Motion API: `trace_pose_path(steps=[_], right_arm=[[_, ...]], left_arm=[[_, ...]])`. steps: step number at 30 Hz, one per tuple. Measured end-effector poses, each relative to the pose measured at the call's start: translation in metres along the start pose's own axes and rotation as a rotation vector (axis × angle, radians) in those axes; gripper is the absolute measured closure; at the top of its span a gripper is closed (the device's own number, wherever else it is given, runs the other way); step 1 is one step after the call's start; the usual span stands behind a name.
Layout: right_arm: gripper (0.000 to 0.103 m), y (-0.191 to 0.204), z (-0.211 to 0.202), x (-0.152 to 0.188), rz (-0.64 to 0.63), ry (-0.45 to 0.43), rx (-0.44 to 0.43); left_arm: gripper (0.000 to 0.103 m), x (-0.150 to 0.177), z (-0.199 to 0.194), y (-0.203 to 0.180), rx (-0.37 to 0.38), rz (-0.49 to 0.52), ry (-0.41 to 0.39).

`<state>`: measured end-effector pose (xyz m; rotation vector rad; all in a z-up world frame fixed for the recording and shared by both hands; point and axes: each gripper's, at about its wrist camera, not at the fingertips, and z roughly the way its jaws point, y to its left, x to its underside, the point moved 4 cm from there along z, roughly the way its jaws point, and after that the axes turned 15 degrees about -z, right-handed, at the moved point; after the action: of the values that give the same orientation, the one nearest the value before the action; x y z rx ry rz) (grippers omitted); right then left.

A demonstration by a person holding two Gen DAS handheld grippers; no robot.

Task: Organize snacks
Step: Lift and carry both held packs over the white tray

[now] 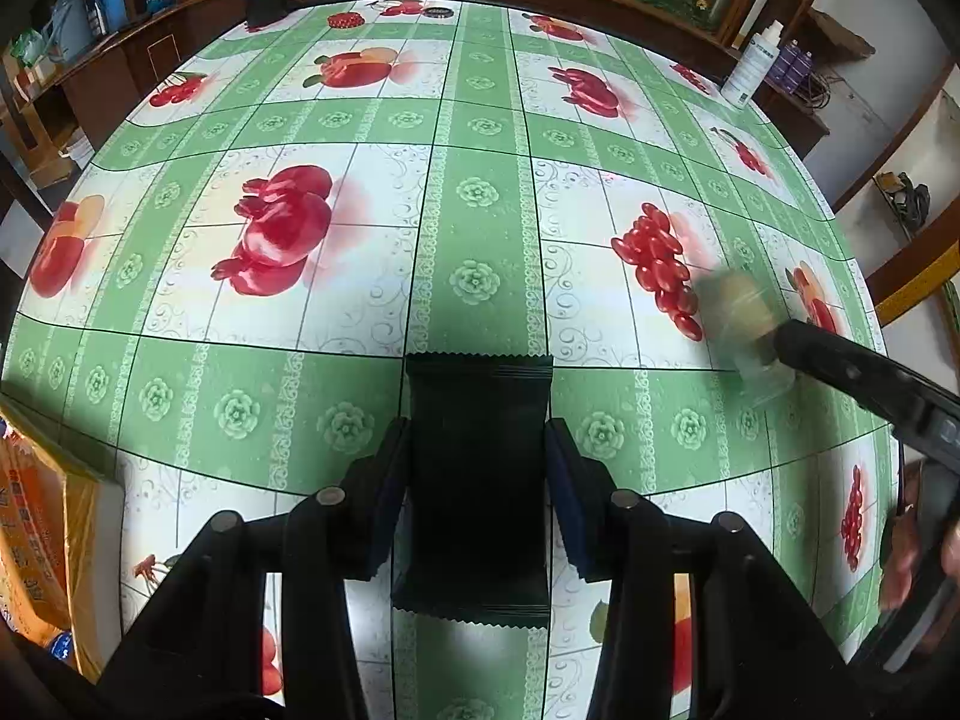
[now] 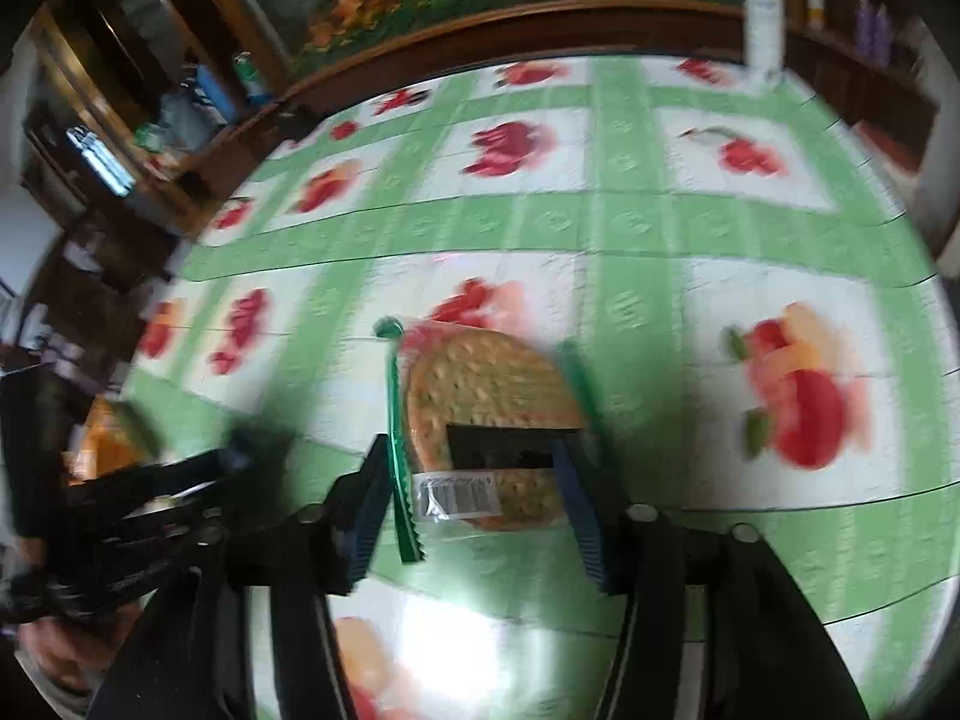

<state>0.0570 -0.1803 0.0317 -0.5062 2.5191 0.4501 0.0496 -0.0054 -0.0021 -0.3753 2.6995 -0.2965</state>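
Note:
My left gripper (image 1: 477,426) is shut on a black snack packet (image 1: 477,384). The packet stands lengthwise between the pads, above the green fruit-print tablecloth (image 1: 288,414). In the right wrist view, my right gripper (image 2: 470,450) is shut on a clear packet of round crackers (image 2: 492,384) with green sealed edges. That view is blurred. The left wrist view shows the right gripper (image 1: 774,342) coming in from the right, with the cracker packet (image 1: 735,312) held just above the cloth. The left gripper (image 2: 240,456) shows dark and blurred at the left of the right wrist view.
An orange bag (image 1: 36,540) sits at the table's left edge. A white bottle (image 1: 750,66) stands at the far right corner and a small black device (image 1: 267,3) at the far left. Wooden shelves and a cabinet surround the table. A hand (image 1: 906,552) shows at the right.

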Motion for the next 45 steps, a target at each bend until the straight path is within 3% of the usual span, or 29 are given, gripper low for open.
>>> trace_pose_path(steps=[3, 5, 7, 11, 15, 20, 22, 30, 36, 39, 41, 45], right_arm=[[0.034, 0.001, -0.004, -0.001, -0.023, -0.003, 0.036], [0.022, -0.004, -0.005, 0.001, 0.001, 0.011, 0.044], [0.022, -0.010, -0.006, 0.008, 0.062, 0.022, 0.045], [0.022, 0.000, -0.004, 0.026, 0.137, 0.020, -0.050], [0.022, 0.003, 0.013, 0.033, 0.171, 0.072, -0.043], [0.019, -0.021, 0.027, 0.000, 0.247, 0.025, -0.027], [0.019, -0.022, 0.040, -0.017, 0.235, 0.045, -0.021], [0.018, 0.016, 0.063, -0.032, 0.083, 0.108, 0.169], [0.007, 0.029, 0.080, -0.034, -0.025, 0.095, 0.310], [0.012, 0.033, 0.075, -0.023, -0.120, 0.076, 0.333], [0.027, 0.025, 0.061, -0.015, -0.109, 0.079, 0.322], [0.027, 0.017, 0.043, 0.002, -0.065, 0.088, 0.248]], left_arm=[[0.057, 0.000, 0.004, 0.001, -0.008, 0.002, 0.008], [0.057, 0.001, 0.007, 0.002, -0.008, -0.003, 0.014], [0.057, 0.000, 0.008, 0.002, -0.005, -0.005, 0.015], [0.057, -0.005, 0.010, 0.000, 0.004, -0.010, 0.007], [0.057, -0.006, 0.009, 0.000, 0.022, -0.013, 0.009], [0.057, -0.006, 0.008, 0.007, 0.018, -0.017, 0.015], [0.057, -0.008, 0.007, 0.010, 0.021, -0.026, 0.015], [0.057, -0.013, 0.012, 0.012, 0.015, -0.042, 0.003], [0.055, -0.015, 0.014, 0.010, -0.015, -0.019, -0.014], [0.056, -0.010, 0.014, 0.010, -0.036, 0.019, -0.029], [0.057, -0.006, 0.012, 0.012, -0.041, 0.037, -0.035], [0.057, 0.003, 0.006, 0.015, -0.011, 0.021, -0.016]])
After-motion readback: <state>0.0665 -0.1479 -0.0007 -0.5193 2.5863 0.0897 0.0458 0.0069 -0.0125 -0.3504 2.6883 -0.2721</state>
